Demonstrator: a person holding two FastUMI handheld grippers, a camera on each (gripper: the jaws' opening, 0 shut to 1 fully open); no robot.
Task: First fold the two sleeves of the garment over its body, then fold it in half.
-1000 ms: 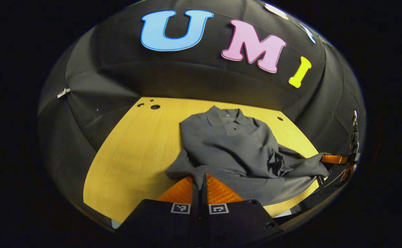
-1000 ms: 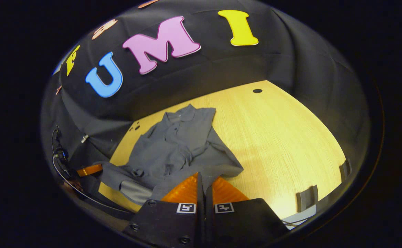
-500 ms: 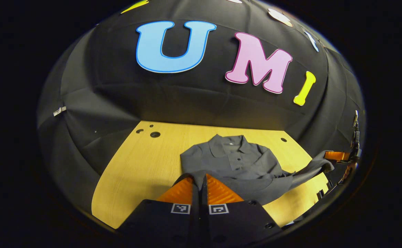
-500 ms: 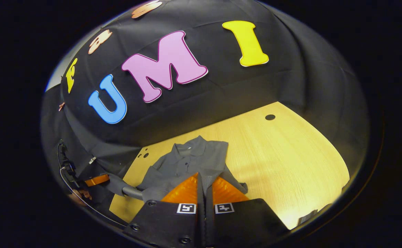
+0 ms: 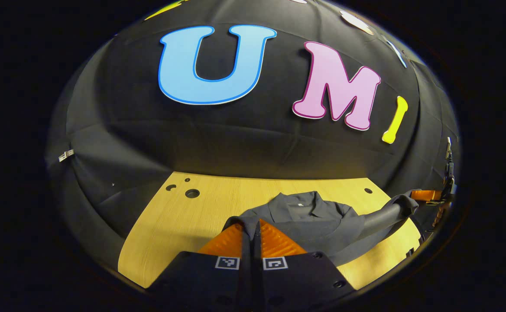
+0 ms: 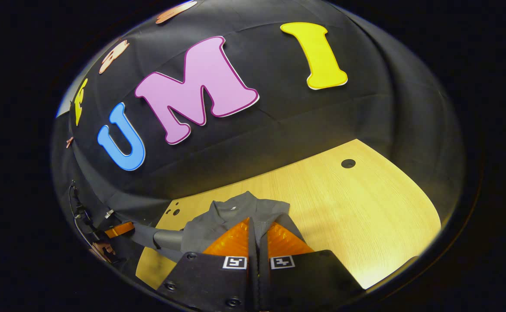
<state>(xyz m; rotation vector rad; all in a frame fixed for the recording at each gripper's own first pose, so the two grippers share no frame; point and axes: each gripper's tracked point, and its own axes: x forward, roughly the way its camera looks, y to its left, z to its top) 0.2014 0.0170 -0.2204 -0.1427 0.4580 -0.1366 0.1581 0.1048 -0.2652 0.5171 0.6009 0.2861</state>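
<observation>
My left hand-held gripper [image 5: 253, 225] pinches the hem of the grey garment [image 5: 309, 219], and my right hand-held gripper [image 6: 255, 225] pinches its other corner, it seems. The collar part lies on the tabletop [image 5: 183, 216]; the hem is lifted above it.

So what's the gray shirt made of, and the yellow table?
The gray polo shirt looks like soft matte knit fabric, likely cotton: it drapes and creases between both tongs. The table looks like light wood or wood-look laminate, with fine grain lines and a smooth, slightly shiny finish.
</observation>
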